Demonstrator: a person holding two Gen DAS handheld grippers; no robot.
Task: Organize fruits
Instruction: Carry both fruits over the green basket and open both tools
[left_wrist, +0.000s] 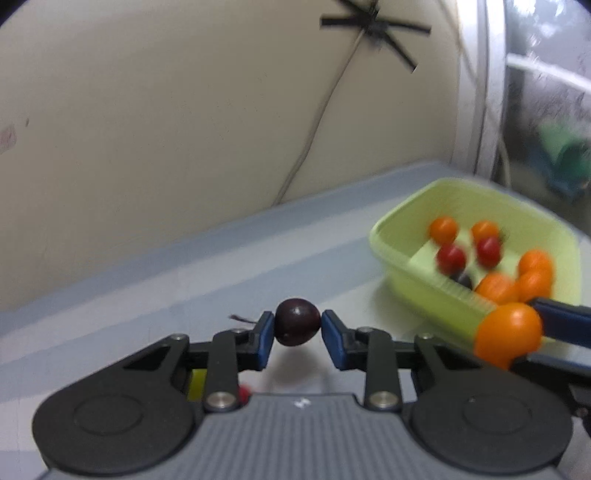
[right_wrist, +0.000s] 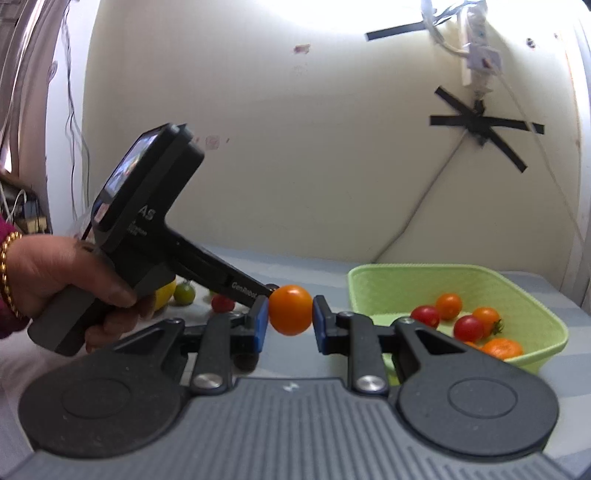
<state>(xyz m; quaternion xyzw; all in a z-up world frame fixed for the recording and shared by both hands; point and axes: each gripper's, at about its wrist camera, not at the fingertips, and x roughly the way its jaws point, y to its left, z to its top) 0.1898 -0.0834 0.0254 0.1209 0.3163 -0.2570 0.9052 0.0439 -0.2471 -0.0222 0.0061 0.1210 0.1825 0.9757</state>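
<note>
Left gripper (left_wrist: 297, 326) pinches a dark purple round fruit (left_wrist: 297, 326) above the table. Right gripper (right_wrist: 290, 315) pinches a round orange tomato (right_wrist: 290, 309). The pale green plastic basket (right_wrist: 532, 295) lies to the right of both, nearer the right gripper. It holds red and orange tomatoes. More fruit (right_wrist: 184, 293) sits far left.

Both cams sit low just behind their own gripper, close over the tabletop (left_wrist: 184, 258), facing the cream wall (right_wrist: 295, 147). Left wrist view has the green basket (left_wrist: 413, 225) to its right; right wrist view sees it ahead-right. Shared: basket, tape cross (right_wrist: 484, 125), right gripper's orange tomato (left_wrist: 508, 334).
</note>
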